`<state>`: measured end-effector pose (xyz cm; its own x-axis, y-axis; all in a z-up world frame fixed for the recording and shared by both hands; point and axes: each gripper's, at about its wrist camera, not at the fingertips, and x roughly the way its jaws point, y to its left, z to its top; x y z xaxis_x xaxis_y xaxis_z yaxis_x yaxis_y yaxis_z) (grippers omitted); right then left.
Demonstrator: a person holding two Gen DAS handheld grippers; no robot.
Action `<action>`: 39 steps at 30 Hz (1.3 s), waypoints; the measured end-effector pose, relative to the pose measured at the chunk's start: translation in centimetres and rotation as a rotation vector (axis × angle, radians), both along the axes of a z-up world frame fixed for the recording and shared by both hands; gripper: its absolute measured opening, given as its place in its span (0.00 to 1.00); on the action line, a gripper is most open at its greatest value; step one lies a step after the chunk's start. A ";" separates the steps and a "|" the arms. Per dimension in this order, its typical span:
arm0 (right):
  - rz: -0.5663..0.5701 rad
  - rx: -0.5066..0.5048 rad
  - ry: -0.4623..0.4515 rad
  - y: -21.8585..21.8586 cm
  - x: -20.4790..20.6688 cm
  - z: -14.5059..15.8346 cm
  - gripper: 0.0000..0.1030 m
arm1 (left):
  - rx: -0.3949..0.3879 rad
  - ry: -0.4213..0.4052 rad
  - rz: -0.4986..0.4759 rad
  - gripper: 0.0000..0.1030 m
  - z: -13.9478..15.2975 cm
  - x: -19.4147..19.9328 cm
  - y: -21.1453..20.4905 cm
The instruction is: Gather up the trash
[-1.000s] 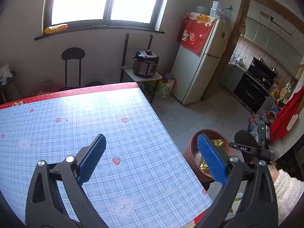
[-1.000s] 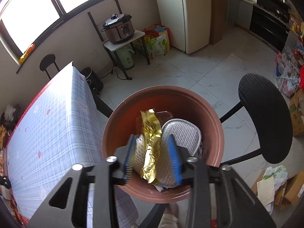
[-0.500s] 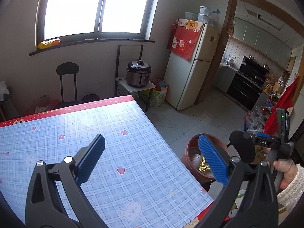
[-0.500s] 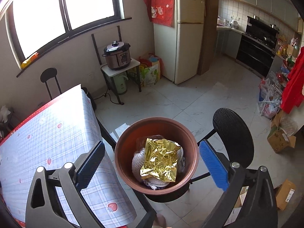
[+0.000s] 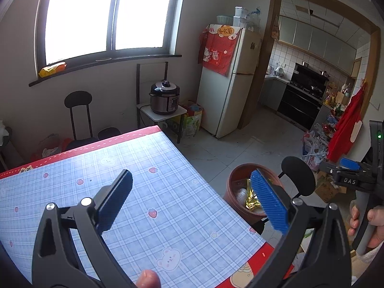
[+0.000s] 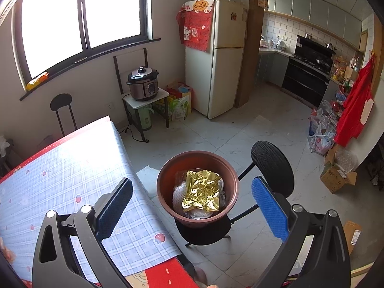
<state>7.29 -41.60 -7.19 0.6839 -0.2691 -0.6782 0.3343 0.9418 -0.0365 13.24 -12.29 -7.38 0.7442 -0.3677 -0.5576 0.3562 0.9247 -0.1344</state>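
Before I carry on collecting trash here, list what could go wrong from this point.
1. The brown bin sits on a black stool beside the table; a knock could tip it.
2. The gold wrapper lies loose on top of the fill and might slide out.
3. The right gripper hangs open above the bin; lowering it carelessly could catch the rim.

The surface (image 5: 168,192) wears a blue plaid cloth printed with strawberries and bears, edged in red; nothing lies on it. Just beside its corner, 1 brown bucket (image 6: 165,180) sits on a black stool seat (image 6: 204,234) standing on the pale tiled floor (image 6: 240,139).
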 end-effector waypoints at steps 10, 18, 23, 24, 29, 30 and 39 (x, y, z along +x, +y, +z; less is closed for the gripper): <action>-0.050 -0.030 -0.100 3.2 -4.9 1.5 0.95 | 0.006 -0.053 -0.016 0.94 0.4 -2.8 -1.6; -0.062 -0.016 -0.095 3.7 -5.1 1.2 0.95 | -0.001 0.009 -0.003 0.94 -0.7 -2.3 -1.5; -0.042 -0.024 -0.102 4.4 -4.7 1.2 0.95 | -0.005 0.016 0.013 0.94 -0.8 -2.2 -1.2; -0.041 -0.023 -0.102 4.4 -4.7 1.2 0.95 | -0.005 0.016 0.013 0.94 -0.8 -2.2 -1.2; -0.036 -0.022 -0.088 4.6 -4.0 0.9 0.95 | 0.006 0.013 0.025 0.94 -0.8 -2.1 -1.0; -0.035 -0.023 -0.087 4.6 -4.0 0.9 0.95 | 0.010 0.011 0.027 0.94 -0.8 -2.1 -0.9; -0.036 -0.021 -0.088 4.8 -3.5 0.9 0.95 | 0.040 -0.017 0.037 0.94 -0.4 -1.9 -0.8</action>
<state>3.78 -36.84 -6.29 0.7298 -0.3081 -0.6103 0.3711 0.9282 -0.0248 11.32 -13.14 -7.74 0.7664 -0.3175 -0.5584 0.3234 0.9418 -0.0916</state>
